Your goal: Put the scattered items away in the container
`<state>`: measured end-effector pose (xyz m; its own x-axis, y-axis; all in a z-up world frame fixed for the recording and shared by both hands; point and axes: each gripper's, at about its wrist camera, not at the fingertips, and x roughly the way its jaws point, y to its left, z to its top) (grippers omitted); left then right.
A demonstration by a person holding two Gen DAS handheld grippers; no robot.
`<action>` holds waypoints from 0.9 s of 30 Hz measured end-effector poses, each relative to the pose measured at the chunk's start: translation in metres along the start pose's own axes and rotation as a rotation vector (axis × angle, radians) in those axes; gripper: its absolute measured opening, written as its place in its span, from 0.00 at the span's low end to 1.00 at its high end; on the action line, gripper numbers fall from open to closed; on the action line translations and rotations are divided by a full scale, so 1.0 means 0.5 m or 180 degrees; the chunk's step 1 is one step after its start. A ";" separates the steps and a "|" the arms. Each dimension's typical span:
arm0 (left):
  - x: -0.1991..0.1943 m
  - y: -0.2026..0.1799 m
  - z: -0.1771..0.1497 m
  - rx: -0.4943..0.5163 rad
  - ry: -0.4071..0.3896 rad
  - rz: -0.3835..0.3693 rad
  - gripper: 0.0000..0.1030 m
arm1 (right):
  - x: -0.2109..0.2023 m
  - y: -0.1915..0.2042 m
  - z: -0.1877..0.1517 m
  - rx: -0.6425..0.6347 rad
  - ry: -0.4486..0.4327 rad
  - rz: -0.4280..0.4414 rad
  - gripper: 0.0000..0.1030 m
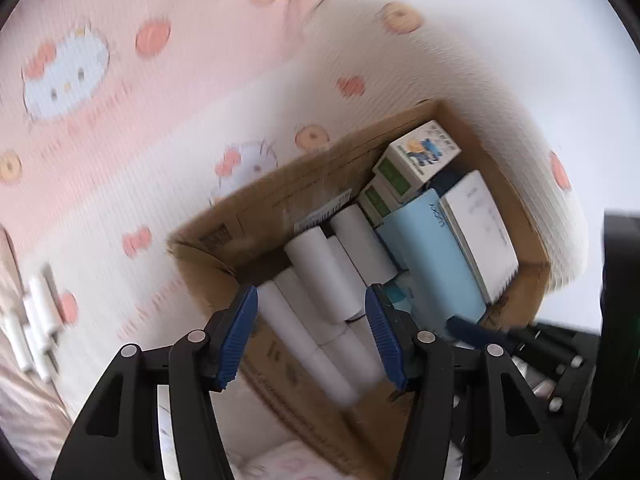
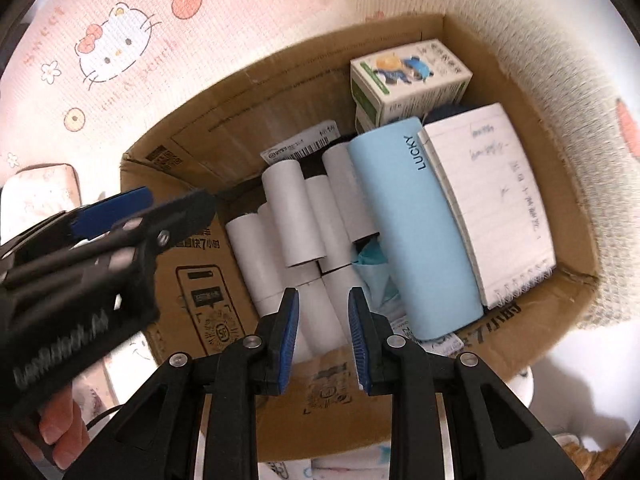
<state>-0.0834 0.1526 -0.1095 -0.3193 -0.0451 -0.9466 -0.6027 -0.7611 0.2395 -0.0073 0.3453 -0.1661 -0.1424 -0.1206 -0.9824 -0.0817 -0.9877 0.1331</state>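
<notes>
Cardboard box (image 2: 208,152) at frame centre, holding white paper rolls (image 2: 296,216), a blue case (image 2: 412,232) and a notebook (image 2: 492,200). Left gripper (image 1: 312,332) and right gripper (image 2: 323,336): jaws apart, empty, above the rolls.

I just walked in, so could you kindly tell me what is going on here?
A person is tidying items into a cardboard box on a Hello Kitty mat. Both grippers, left and right, hover over it with jaws open and empty. Inside lie white paper rolls, a blue LUCKY case, a notebook and small cartons. More rolls remain outside.
</notes>
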 end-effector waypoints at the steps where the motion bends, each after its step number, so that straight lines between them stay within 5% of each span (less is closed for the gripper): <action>1: -0.010 -0.007 -0.008 0.0070 -0.0119 0.0052 0.59 | -0.009 0.010 -0.006 -0.0030 -0.0041 -0.0117 0.21; 5: -0.052 -0.009 -0.040 0.0190 -0.0429 0.0045 0.59 | -0.039 0.055 -0.020 -0.0135 -0.0210 -0.0435 0.24; 7: -0.070 -0.008 -0.053 0.0292 -0.0513 0.0040 0.59 | -0.041 0.217 -0.047 -0.0114 -0.0247 -0.0423 0.29; 11: -0.096 -0.009 -0.075 0.0515 -0.0594 0.0160 0.60 | -0.008 0.219 0.100 -0.0156 -0.0354 -0.0521 0.44; 13: -0.106 -0.009 -0.085 0.0687 -0.0573 0.0189 0.60 | 0.052 0.281 0.121 -0.0236 -0.0404 -0.0711 0.47; 17: -0.132 0.003 -0.101 0.0805 -0.0519 0.0208 0.62 | -0.042 0.294 0.096 -0.0416 -0.0472 -0.0900 0.53; 23: -0.143 0.047 -0.113 0.0394 0.0077 0.0212 0.69 | -0.117 0.314 0.043 -0.0544 -0.0614 -0.0920 0.55; 27: -0.193 0.049 -0.129 0.0442 -0.0118 0.0444 0.69 | -0.159 0.295 0.005 -0.0599 -0.0755 -0.0777 0.57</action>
<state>-0.0199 0.0966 -0.0262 -0.4320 -0.1180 -0.8941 -0.6450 -0.6525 0.3977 -0.0103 0.2093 -0.0679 -0.3670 0.1249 -0.9218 0.0378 -0.9881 -0.1490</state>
